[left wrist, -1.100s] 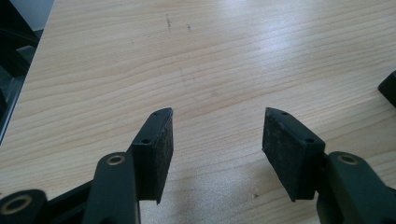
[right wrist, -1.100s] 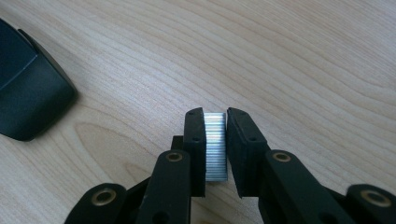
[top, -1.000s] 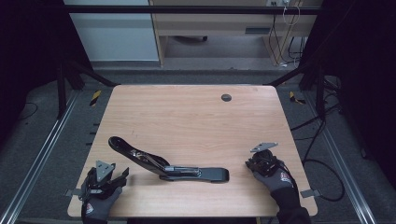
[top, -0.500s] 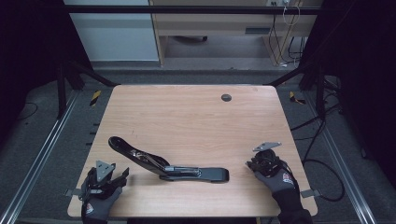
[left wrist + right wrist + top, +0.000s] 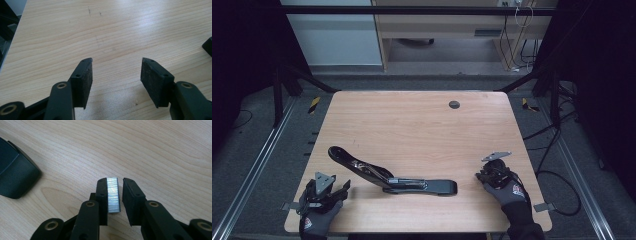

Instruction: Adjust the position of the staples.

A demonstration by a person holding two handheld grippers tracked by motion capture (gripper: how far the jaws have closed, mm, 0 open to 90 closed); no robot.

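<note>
- Right gripper view: the right gripper (image 5: 119,195) pinches a strip of staples (image 5: 113,195) between its jaws, above the table (image 5: 150,150).
- Just beyond, at the left, lies the stapler (image 5: 15,175), apart from the jaws.
- High view: the left gripper (image 5: 324,190), jaws spread and empty, rests near the opened stapler's other end.

Dim, dark-edged high view; bright glare on table (image 5: 155,22); sharp close-ups.
</note>
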